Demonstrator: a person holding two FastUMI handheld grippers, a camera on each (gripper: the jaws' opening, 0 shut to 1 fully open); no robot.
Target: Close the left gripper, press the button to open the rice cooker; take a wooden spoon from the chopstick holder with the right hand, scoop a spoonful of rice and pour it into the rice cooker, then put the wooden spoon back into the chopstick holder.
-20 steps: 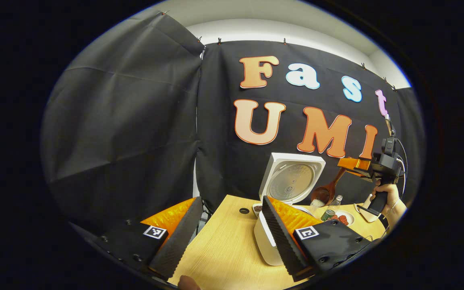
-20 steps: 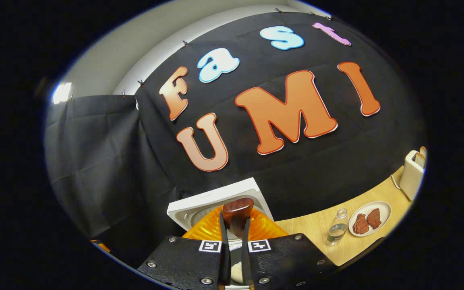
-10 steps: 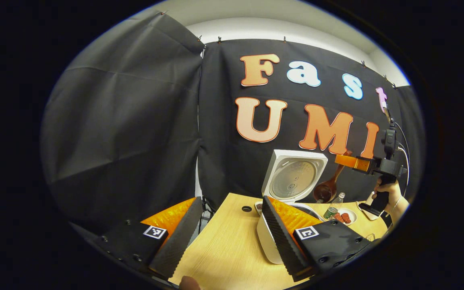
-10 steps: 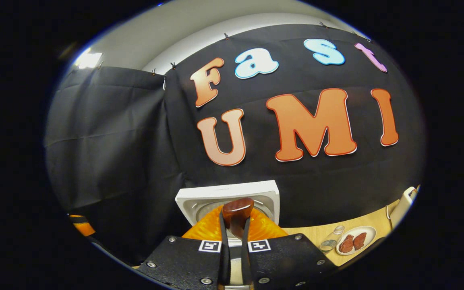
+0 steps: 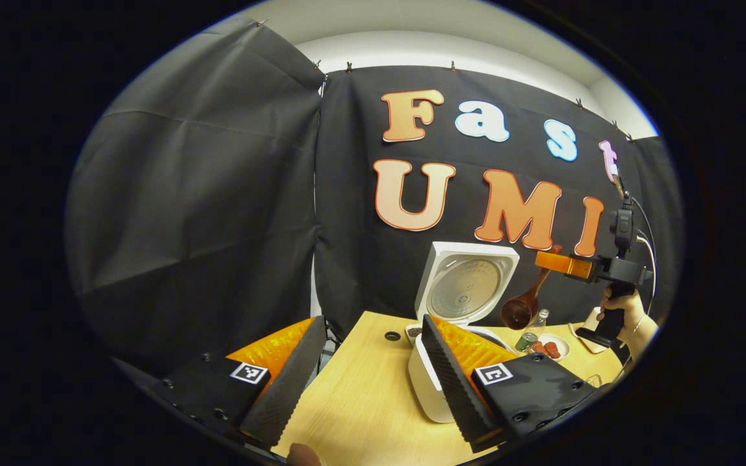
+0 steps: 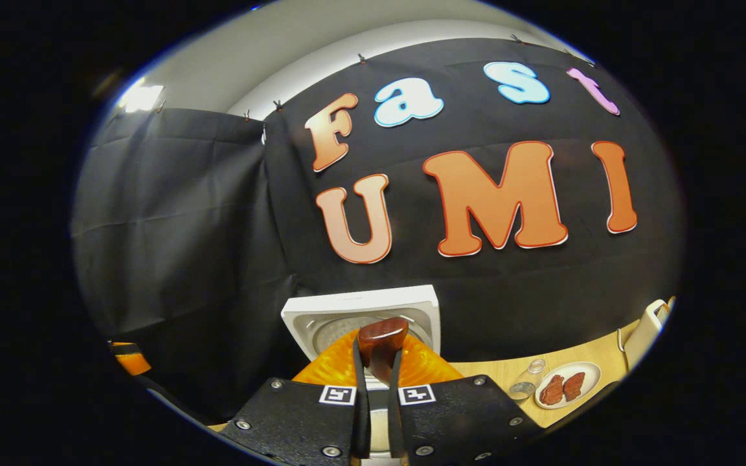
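Rice cooker (image 5: 441, 362) sits centre-low in left gripper view on wood surface (image 5: 360, 401), lid (image 5: 467, 285) up & open; left claw (image 5: 366, 382) at bottom of frame, fingers spread wide w/ nothing between; right claw (image 5: 557, 262) at mid-right, held by a hand (image 5: 622, 310), pinching wooden spoon (image 5: 525, 304) by the handle, bowl hanging down beside the lid, above a bottle (image 5: 531, 333) & plate (image 5: 551, 346); in right gripper view, spoon handle end pokes up between pressed-together fingers at bottom centre.
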